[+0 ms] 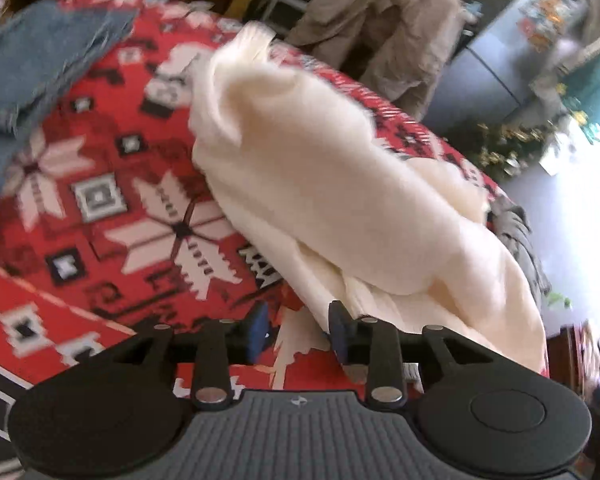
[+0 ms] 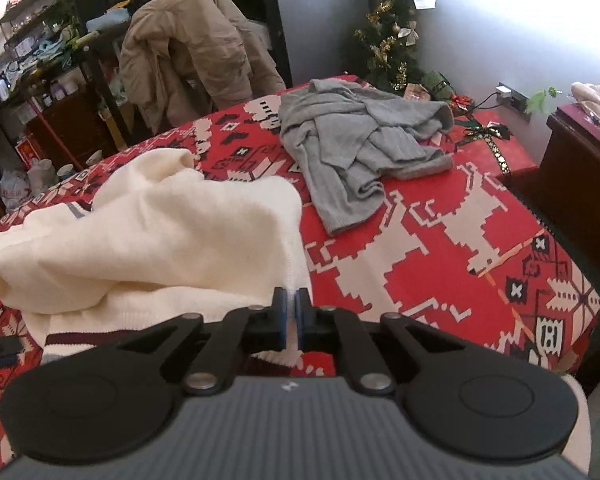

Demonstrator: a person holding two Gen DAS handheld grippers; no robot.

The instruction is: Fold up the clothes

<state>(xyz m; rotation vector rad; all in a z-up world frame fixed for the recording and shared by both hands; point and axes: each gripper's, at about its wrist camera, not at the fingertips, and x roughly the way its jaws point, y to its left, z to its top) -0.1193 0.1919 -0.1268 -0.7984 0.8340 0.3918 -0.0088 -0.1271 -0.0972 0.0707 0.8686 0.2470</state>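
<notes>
The right gripper [image 2: 291, 312] is clenched: its two blue-padded fingers stand nearly together at lower centre of the right wrist view, with a strip of the cream sweater [image 2: 148, 232] pinched between them at the knitted edge. The left gripper [image 1: 300, 330] is released: its blue pads stand well apart at lower centre of the left wrist view, with only the red cloth visible between them, and the right-hand pad lies just beside the sweater's lower fold; contact cannot be confirmed. The cream sweater [image 1: 332, 192] lies bunched and partly folded over itself on the red patterned tablecloth [image 1: 100, 200], running from the lower middle of the left wrist view toward the upper centre. In the right wrist view it fills the left half of the frame, and a dark stripe marks its hem near the gripper. A grey garment [image 2: 356, 144] lies crumpled on the red patterned tablecloth [image 2: 440, 248] at upper centre, apart from the sweater. A blue denim item [image 1: 40, 60] occupies the upper left of the left wrist view. A tan jacket [image 2: 192, 48] hangs over a chair beyond the table.
</notes>
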